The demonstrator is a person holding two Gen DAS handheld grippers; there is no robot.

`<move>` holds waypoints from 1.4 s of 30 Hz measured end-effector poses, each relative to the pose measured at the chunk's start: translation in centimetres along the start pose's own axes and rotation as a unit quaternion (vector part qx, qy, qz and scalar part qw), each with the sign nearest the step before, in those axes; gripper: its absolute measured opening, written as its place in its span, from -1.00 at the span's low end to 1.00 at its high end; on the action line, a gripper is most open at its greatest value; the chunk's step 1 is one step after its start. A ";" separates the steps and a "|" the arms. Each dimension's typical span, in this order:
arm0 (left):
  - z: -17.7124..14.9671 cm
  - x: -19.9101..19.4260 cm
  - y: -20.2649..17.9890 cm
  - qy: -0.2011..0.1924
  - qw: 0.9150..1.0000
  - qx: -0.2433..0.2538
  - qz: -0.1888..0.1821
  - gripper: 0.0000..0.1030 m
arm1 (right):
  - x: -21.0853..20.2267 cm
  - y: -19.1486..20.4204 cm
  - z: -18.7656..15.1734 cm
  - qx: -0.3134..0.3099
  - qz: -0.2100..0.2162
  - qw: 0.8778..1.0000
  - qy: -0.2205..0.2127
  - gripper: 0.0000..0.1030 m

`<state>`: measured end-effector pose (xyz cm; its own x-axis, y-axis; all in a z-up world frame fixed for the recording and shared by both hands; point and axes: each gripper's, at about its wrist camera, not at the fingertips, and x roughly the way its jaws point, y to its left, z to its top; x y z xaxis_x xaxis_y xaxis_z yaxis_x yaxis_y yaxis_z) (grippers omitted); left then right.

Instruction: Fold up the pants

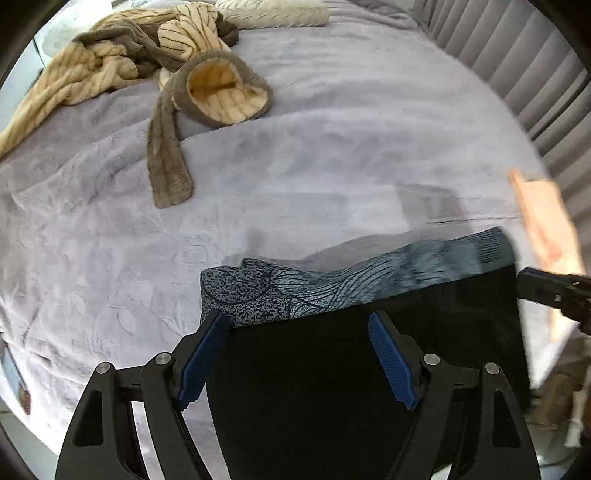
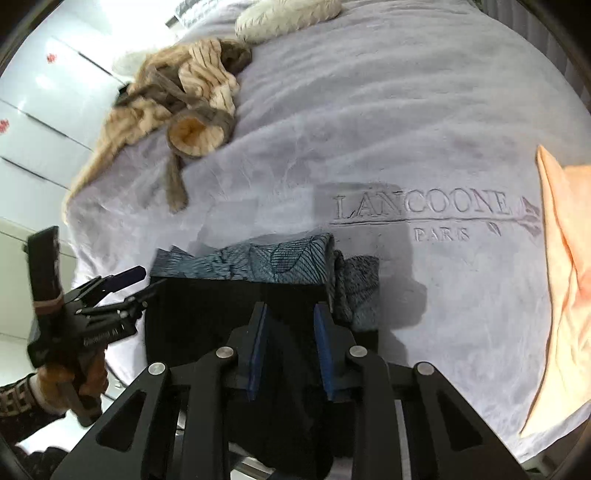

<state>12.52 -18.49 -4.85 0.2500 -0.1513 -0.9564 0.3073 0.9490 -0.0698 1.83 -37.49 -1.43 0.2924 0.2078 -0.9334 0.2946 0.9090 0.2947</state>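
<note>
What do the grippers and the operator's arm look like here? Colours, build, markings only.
Both grippers, left and right, are matte black linkage frames with silver pivot pins and ribbed blue finger pads. From the right wrist view, the left unit carries small white lettering, unreadable, and a black handle. The hand holding it shows a dark patterned sleeve cuff.

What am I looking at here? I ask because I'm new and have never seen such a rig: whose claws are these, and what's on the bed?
There is no robot. A person holds a two-finger gripper in each hand, each with a fisheye camera looking along its fingers. One picture comes from the left gripper, the other from the right gripper. Both are at the black pants, which lie on a grey bed cover. The left one's fingers are wide open. Black cloth sits between the right one's closer fingers, but I cannot tell whether they pinch it. Farther off lie a striped beige garment, a peach cloth and a white pillow.
</note>
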 end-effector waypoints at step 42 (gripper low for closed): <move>-4.5 -3.6 -3.3 0.040 0.994 -0.057 0.079 1.00 | -1.4 -2.2 -5.4 0.038 -0.010 0.997 0.064 0.41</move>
<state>6.48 -19.81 -2.51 0.2117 0.0205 -0.9771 0.1632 0.9850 0.0560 -4.08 -37.80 -1.90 0.1695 0.2392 -0.9561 0.3679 0.8846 0.2866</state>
